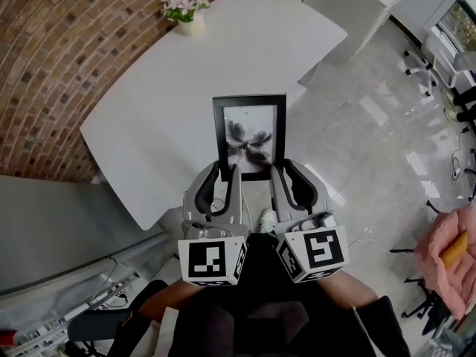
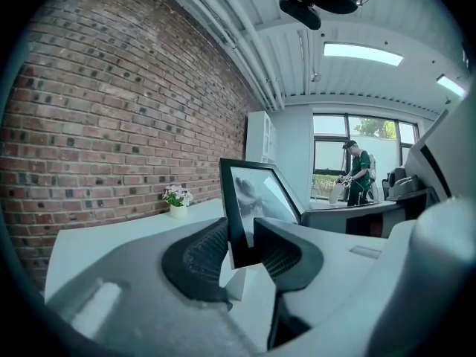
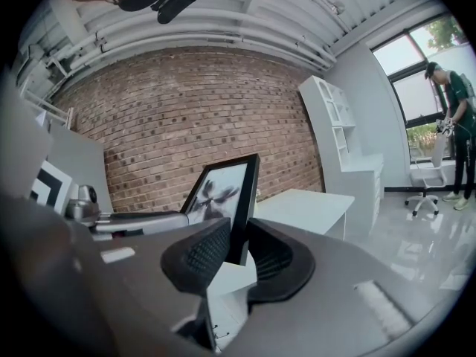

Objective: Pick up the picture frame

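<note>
Jaws clamped both sides: left gripper on picture frame lower left edge, right gripper on lower right. I hold frame upright at 12 o'clock, over table near edge; flowerpot at 11 o'clock.

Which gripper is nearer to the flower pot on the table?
Left. The left gripper holds the picture frame by its left edge, toward the flower pot; the right gripper holds its right edge, farther away.

The rectangular black-rimmed picture frame shows a smoky grey-and-black print. The smooth table is white, the potted flowers pink, the brick wall red-brown.
</note>
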Action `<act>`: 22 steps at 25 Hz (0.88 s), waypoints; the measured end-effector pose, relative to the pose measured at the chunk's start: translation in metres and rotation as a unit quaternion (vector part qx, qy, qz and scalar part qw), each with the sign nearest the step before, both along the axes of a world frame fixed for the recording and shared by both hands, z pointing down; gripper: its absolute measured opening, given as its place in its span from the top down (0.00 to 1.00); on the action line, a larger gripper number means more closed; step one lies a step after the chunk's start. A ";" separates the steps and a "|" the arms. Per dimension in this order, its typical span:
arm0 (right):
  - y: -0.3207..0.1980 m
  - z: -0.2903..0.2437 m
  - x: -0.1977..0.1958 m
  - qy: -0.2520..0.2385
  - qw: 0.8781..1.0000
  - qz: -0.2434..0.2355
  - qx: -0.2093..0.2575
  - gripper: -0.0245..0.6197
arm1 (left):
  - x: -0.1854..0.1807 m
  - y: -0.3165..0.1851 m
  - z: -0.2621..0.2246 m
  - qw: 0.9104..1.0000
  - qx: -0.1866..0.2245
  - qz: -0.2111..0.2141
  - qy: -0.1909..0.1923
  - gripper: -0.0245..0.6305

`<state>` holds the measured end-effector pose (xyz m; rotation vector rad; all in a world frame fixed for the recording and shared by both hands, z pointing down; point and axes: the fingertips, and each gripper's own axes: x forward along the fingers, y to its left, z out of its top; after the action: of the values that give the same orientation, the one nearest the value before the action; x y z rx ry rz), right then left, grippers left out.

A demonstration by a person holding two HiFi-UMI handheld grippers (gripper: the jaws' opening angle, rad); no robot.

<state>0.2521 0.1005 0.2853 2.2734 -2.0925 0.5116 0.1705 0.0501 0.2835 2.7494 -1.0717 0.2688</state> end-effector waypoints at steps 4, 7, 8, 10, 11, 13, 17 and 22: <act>-0.001 -0.003 0.005 0.002 1.000 0.005 0.003 0.85 | 0.005 -0.002 -0.003 1.000 0.000 0.002 0.001 0.81; -0.002 -0.003 0.006 0.002 1.000 0.004 0.004 0.85 | 0.006 -0.003 -0.004 1.000 0.001 0.001 0.001 0.81; -0.002 -0.003 0.006 0.002 1.000 0.003 0.004 0.85 | 0.006 -0.003 -0.004 1.000 0.001 0.000 0.001 0.81; -0.003 -0.004 0.005 0.002 1.000 0.002 0.004 0.85 | 0.006 -0.004 -0.005 1.000 0.004 -0.001 0.002 0.81; -0.004 -0.004 0.005 0.003 1.000 0.001 0.005 0.85 | 0.005 -0.004 -0.005 1.000 0.004 -0.002 0.003 0.81; -0.005 -0.005 0.003 0.003 1.000 -0.003 0.005 0.85 | 0.003 -0.004 -0.004 1.000 0.004 -0.004 0.004 0.81; -0.005 -0.006 -0.002 0.006 1.000 -0.008 0.005 0.85 | -0.002 -0.004 -0.005 1.000 0.001 -0.009 0.003 0.81; -0.004 -0.006 -0.008 0.007 1.000 -0.009 0.004 0.85 | -0.009 -0.003 -0.005 1.000 0.001 -0.011 0.005 0.81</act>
<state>0.2441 0.0962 0.2797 2.2532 -2.1106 0.4860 0.1620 0.0472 0.2780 2.7365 -1.0999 0.2508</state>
